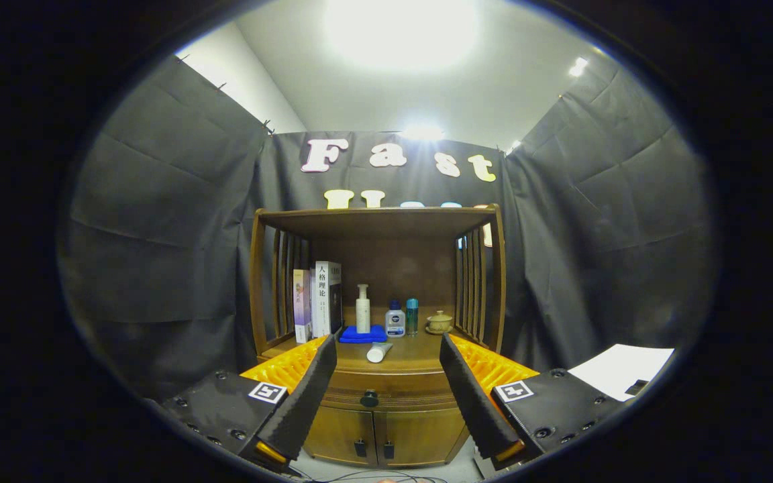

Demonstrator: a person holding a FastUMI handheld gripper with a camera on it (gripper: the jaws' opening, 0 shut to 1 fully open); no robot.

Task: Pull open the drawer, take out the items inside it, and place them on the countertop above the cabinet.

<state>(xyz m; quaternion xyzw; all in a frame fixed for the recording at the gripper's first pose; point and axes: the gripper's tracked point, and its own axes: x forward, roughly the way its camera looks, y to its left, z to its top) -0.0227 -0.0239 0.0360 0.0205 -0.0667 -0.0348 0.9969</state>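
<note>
The hand-held two-finger gripper (388, 349), with black foam-padded fingers (306, 396) on orange ribbed backing, is held wide open at the bottom centre of the frame, nothing being clasped between its tips. Beyond the fingers, in the middle of the frame, a brown wooden cabinet with slatted sides (376, 322) is seen. Its curved wooden drawer (386, 390), fitted with a dark round knob (369, 399), is shut, so its contents cannot be seen. On the wooden countertop (420, 352) above it are set a white tube lying flat (378, 351), a white pump bottle (363, 308) on a folded blue cloth (363, 335), upright books (319, 300), two small bottles (402, 317) and a small tan lidded pot (439, 322). A white sheet of paper (621, 369) lies at the lower right.
</note>
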